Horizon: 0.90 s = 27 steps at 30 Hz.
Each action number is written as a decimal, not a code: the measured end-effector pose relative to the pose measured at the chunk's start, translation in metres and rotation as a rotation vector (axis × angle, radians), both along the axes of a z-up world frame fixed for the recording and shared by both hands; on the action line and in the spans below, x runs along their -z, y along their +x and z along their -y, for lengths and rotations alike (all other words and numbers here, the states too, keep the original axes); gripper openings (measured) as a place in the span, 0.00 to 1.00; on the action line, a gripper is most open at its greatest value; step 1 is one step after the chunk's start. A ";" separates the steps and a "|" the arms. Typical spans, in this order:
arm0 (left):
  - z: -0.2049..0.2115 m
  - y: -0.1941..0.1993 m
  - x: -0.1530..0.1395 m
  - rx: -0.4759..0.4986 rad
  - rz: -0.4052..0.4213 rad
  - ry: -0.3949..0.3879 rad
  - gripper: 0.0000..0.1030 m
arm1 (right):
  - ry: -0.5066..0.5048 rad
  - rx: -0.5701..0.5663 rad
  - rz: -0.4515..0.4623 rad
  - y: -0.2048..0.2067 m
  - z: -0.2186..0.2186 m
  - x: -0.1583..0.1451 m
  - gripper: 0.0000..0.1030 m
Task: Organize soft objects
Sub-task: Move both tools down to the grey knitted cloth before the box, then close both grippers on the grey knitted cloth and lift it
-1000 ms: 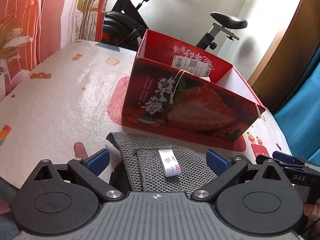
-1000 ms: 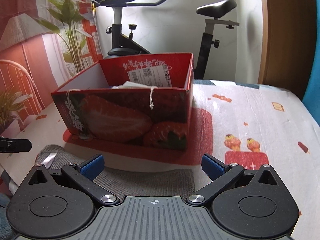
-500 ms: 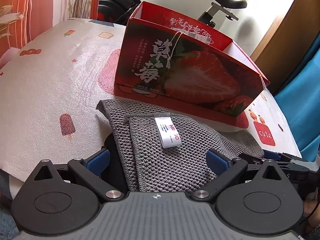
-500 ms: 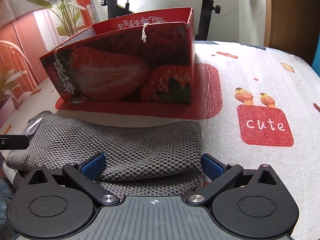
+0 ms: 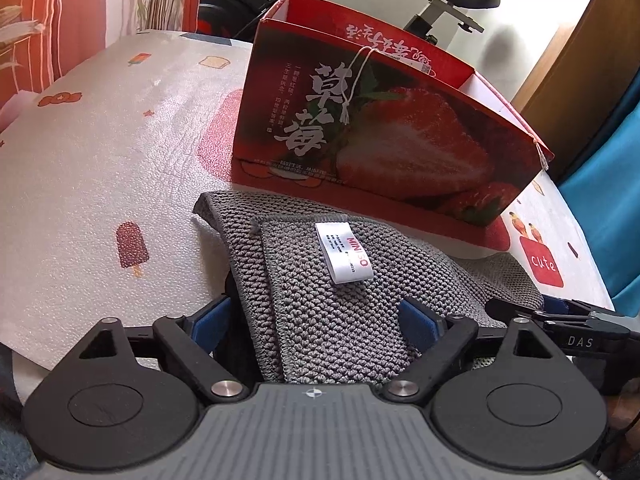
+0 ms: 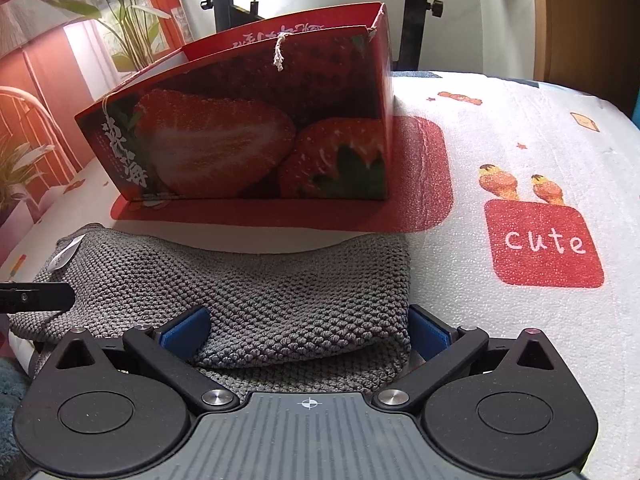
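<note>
The left wrist view alone shows the white label (image 5: 345, 253) sewn to the folded grey knitted cloth (image 5: 320, 300), face up and printed "MINISO" in red with small unreadable lines beside it; in the right wrist view the same label (image 6: 66, 255) is only a curled white tab at the cloth's (image 6: 256, 296) far left corner. The left view also looks a little way into the red strawberry box (image 5: 384, 120): a pale inner wall and part of a printed sticker on the far wall show, but what the box holds cannot be told. The right view shows only the box's (image 6: 248, 136) outer sides and the word "cute" on a red patch (image 6: 544, 246) of the patterned table cover (image 6: 520, 128), to the right of the box.

The box front carries large white Chinese characters beside a halved strawberry, with a string tied at its rim.

The cloth lies on the cover just in front of the box, apart from it. The left gripper (image 5: 316, 320) has its jaws wide with the cloth's label end between the blue pads, and they have just been closing. The right gripper (image 6: 308, 330) also stands wide around the cloth's other end; whether its pads press the cloth I cannot tell
</note>
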<state>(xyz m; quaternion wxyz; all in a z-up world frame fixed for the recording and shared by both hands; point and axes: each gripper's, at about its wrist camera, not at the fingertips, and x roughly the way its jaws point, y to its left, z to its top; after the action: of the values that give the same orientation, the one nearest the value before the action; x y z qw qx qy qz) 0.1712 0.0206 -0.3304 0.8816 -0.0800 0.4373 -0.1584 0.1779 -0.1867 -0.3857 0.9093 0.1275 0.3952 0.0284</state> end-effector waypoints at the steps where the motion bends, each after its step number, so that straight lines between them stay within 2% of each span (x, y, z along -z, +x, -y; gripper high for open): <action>1: 0.000 0.001 0.000 -0.001 0.003 0.000 0.82 | -0.001 -0.001 0.000 0.001 0.000 0.000 0.98; 9: -0.002 0.003 -0.002 -0.018 0.011 -0.021 0.74 | 0.000 -0.009 0.007 0.006 -0.001 -0.003 0.89; 14: -0.003 0.003 -0.006 -0.018 0.025 -0.024 0.66 | -0.013 -0.016 0.018 0.008 -0.001 -0.006 0.78; 18: -0.006 0.004 -0.012 -0.021 0.043 -0.011 0.61 | -0.057 -0.033 0.030 0.011 -0.004 -0.011 0.74; 21: -0.007 0.005 -0.016 -0.020 0.058 0.002 0.57 | -0.141 -0.057 0.051 0.011 -0.011 -0.017 0.74; 23: -0.006 0.006 -0.017 -0.011 0.061 0.006 0.52 | -0.180 -0.077 0.063 0.012 -0.015 -0.020 0.63; 27: -0.002 0.004 -0.019 0.023 0.081 0.026 0.43 | -0.175 -0.112 0.061 0.015 -0.018 -0.021 0.54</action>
<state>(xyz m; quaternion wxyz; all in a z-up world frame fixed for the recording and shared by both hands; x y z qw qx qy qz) 0.1753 0.0225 -0.3118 0.8977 -0.0570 0.4043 -0.1658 0.1928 -0.1685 -0.3644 0.9255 0.0246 0.3747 0.0486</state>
